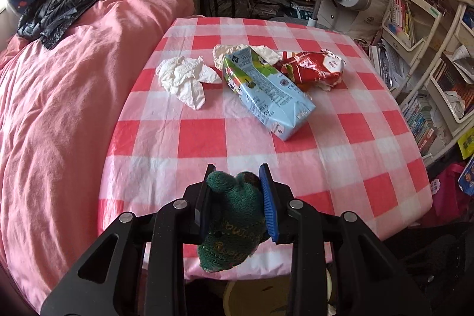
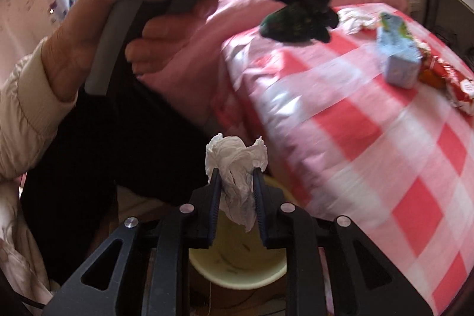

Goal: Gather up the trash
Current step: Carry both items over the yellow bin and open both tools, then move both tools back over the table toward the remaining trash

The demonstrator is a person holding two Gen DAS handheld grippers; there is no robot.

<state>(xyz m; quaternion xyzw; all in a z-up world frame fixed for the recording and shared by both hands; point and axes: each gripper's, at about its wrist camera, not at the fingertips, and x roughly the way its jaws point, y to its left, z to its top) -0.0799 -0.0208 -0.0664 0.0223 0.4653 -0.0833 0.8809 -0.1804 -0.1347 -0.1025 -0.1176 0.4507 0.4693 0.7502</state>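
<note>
Three pieces remain on the pink-checked desk [image 1: 296, 162]: white crumpled tissue [image 1: 185, 79], blue drink carton [image 1: 266, 94], red crinkled wrapper [image 1: 314, 68]. We see right fingers [image 2: 237, 182] loosely around a tissue wad [image 2: 235, 165] above the cream bin [image 2: 237, 271]; left fingers [image 1: 238, 188] clamp a green knitted toy [image 1: 234, 218].

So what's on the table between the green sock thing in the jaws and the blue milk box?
Nothing: in the left wrist view only bare checked tablecloth lies between the green knitted item and the blue carton.
</note>
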